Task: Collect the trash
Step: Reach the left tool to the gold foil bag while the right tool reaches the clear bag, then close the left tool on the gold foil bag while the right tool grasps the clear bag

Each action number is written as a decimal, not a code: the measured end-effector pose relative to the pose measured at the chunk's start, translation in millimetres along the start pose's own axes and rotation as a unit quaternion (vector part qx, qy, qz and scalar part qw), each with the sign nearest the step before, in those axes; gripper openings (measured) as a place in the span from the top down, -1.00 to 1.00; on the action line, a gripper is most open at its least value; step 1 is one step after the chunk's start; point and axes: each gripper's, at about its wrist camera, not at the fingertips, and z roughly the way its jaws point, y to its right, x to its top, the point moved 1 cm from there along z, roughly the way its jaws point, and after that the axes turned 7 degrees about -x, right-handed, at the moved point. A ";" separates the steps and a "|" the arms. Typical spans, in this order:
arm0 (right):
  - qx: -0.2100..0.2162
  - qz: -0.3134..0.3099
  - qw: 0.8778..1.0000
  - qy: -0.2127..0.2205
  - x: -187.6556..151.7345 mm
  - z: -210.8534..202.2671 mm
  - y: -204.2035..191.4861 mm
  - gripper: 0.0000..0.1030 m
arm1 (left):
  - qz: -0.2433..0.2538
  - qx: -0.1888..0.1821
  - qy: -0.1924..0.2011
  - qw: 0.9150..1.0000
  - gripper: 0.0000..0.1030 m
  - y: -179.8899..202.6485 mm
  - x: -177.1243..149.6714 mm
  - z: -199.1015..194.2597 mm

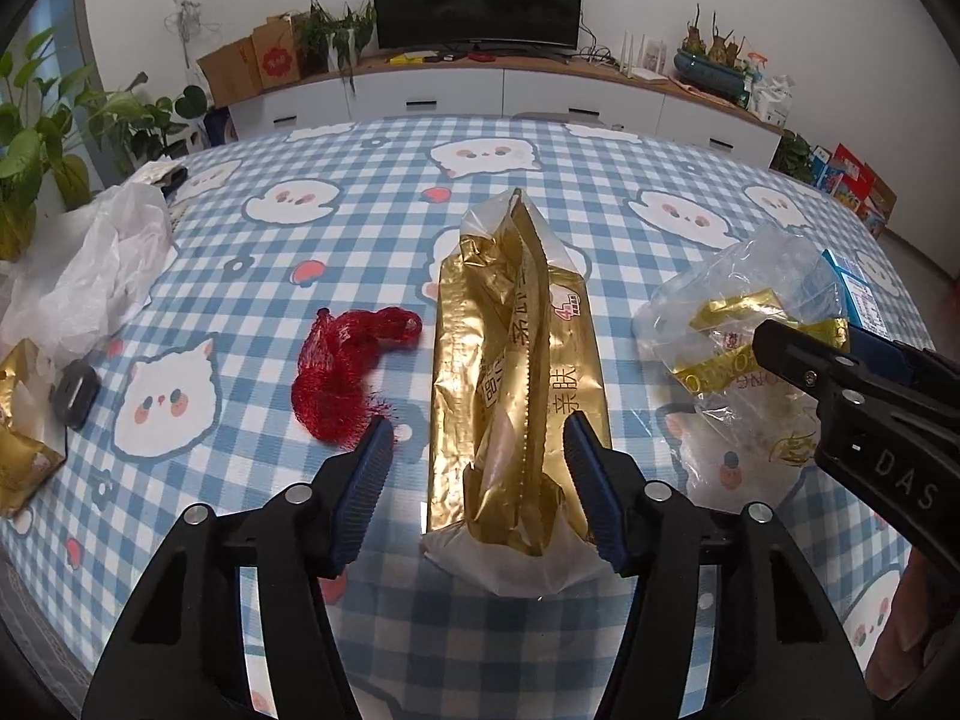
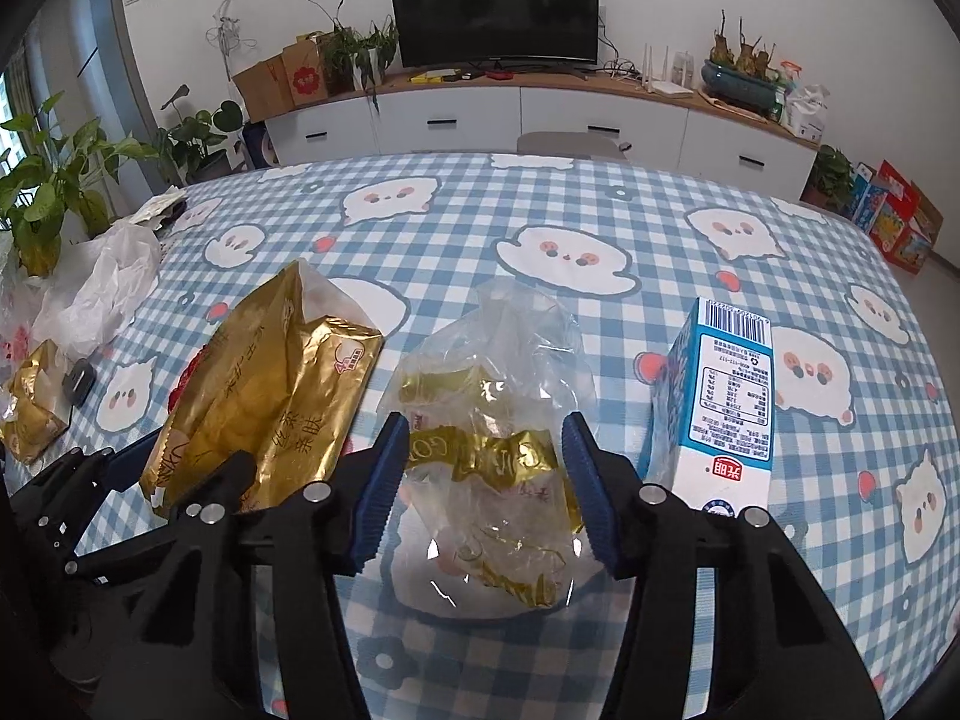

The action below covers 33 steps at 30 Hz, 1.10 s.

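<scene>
A long gold foil bag lies on the blue checked tablecloth, and my left gripper is open around its near end. The right pad is at the bag's edge; the left pad stands clear of it. A red mesh net lies just left of that bag. My right gripper straddles a crumpled clear plastic bag holding gold wrappers. Its pads stand at the bag's two sides without visibly squeezing it. A blue and white milk carton stands upright right of this bag.
At the table's left edge lie a white plastic bag, a gold wrapper and a small black object. Potted plants stand beyond that edge. A chair back and a TV cabinet are past the far side.
</scene>
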 end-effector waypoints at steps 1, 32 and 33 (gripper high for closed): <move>-0.002 0.001 1.000 -0.003 -0.5 2.0 -0.5 0.14 | 0.001 0.000 -0.001 1.000 0.02 0.5 -0.3 0.8; -0.014 -0.002 1.000 0.002 -8.7 -14.7 -3.5 0.63 | 0.017 -0.005 -0.016 1.000 0.80 11.1 -14.5 -2.5; -0.013 -0.001 1.000 0.001 -11.0 -16.8 -4.2 0.63 | 0.014 -0.007 -0.017 1.000 0.80 10.2 -15.7 -4.1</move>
